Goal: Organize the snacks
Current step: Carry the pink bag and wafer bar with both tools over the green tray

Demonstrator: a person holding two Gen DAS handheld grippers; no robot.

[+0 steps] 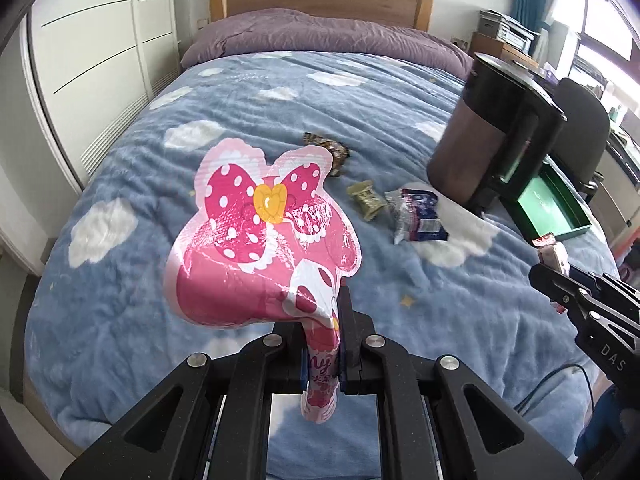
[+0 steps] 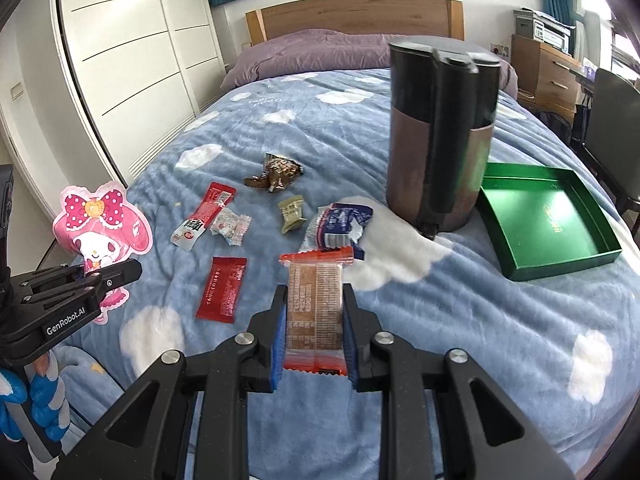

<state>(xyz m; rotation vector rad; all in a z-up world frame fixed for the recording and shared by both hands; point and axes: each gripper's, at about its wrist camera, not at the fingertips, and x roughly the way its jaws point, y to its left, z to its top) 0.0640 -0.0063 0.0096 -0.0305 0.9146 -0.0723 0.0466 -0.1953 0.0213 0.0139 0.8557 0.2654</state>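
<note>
**Snack sort: two in hand, tray empty**

Right gripper (image 2: 315,316): fingers clamped on orange biscuit pack (image 2: 316,300). Left gripper (image 1: 322,344): fingers pinched on pink character pouch (image 1: 264,236). Green tray (image 2: 548,220) on bed (image 2: 480,320) holds nothing; six or so wrappers remain loose.

Dark kettle (image 2: 440,136) standing on cloud-print blanket (image 2: 480,320); purple duvet (image 2: 320,52) lying by wooden headboard (image 2: 352,16); white wardrobe (image 2: 128,60) flanking bed.
</note>
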